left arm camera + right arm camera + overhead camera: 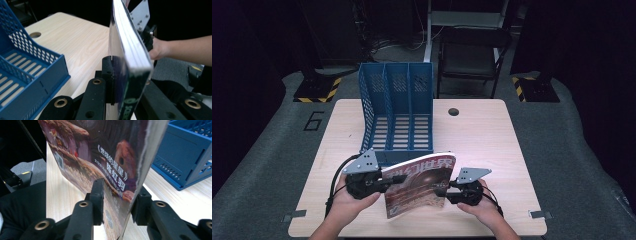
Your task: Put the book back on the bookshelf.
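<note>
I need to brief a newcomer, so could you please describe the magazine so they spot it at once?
On the wooden table, just in front of the blue three-slot file rack, stands the magazine, held upright between two hands. Its glossy reddish-brown cover with white Chinese characters sets it apart.

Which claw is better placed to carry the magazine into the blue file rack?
Left, probably. The left claw is clamped on the magazine and sits nearer the blue file rack. The right claw has slack around the opposite edge.

Left claw (388, 183) clamped shut, right claw (443, 190) parted (both level).
</note>
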Demonstrator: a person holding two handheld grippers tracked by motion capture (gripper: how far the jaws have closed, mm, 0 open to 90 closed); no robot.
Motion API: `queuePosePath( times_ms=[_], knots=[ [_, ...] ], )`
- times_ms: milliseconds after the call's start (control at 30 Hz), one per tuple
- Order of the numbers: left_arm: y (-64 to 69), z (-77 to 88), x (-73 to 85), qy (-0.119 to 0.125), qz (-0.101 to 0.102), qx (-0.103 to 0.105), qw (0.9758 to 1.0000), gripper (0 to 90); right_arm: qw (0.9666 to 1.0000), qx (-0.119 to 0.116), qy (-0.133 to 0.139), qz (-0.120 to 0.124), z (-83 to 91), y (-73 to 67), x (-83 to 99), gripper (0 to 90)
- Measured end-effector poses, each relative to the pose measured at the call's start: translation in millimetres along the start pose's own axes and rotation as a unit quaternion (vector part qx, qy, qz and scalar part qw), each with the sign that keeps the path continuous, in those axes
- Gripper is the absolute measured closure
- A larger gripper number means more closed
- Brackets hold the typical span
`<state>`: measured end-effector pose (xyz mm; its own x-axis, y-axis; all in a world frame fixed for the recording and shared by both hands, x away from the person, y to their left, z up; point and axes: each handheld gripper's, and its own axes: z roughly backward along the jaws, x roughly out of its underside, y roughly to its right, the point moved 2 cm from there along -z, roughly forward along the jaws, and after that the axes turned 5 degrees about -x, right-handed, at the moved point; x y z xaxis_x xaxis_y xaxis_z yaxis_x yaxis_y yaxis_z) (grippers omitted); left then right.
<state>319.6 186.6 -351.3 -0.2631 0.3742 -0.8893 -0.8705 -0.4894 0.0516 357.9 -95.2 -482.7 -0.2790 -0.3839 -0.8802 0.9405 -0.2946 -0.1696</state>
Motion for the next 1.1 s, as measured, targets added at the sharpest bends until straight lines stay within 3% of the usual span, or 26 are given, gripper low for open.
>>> queuePosePath(
  times_ms=[100,233,367,433,800,1100],
  knots=[
    [2.4,-0.8,-5.4,-0.003,-0.001,0.009,1.0000,84.1,1.0000,-0.004,0.004,-0.003,2.0,0.0,0.0,65.0],
    [3.9,-1.8,-9.3,-0.012,-0.020,0.009,0.9997,84.1,0.9999,-0.013,0.001,-0.002,3.4,-0.2,1.0,76.8],
    [1.1,-0.2,-9.3,-0.019,-0.015,0.009,0.9997,83.9,0.9997,-0.025,-0.003,-0.002,5.8,-2.5,0.2,82.9],
    [0.5,-0.2,-8.8,-0.028,-0.016,0.010,0.9994,83.7,0.9997,-0.024,-0.007,0.005,5.3,-2.5,-0.2,83.2],
    [0.1,-4.1,-2.5,-0.079,-0.031,0.011,0.9963,82.4,0.9997,-0.018,-0.019,-0.003,7.2,1.8,2.0,83.2],
    [0.8,-7.4,-7.4,-0.102,-0.030,0.018,0.9941,78.8,0.9997,-0.016,-0.017,-0.005,8.0,4.4,1.8,83.3]
  ],
)
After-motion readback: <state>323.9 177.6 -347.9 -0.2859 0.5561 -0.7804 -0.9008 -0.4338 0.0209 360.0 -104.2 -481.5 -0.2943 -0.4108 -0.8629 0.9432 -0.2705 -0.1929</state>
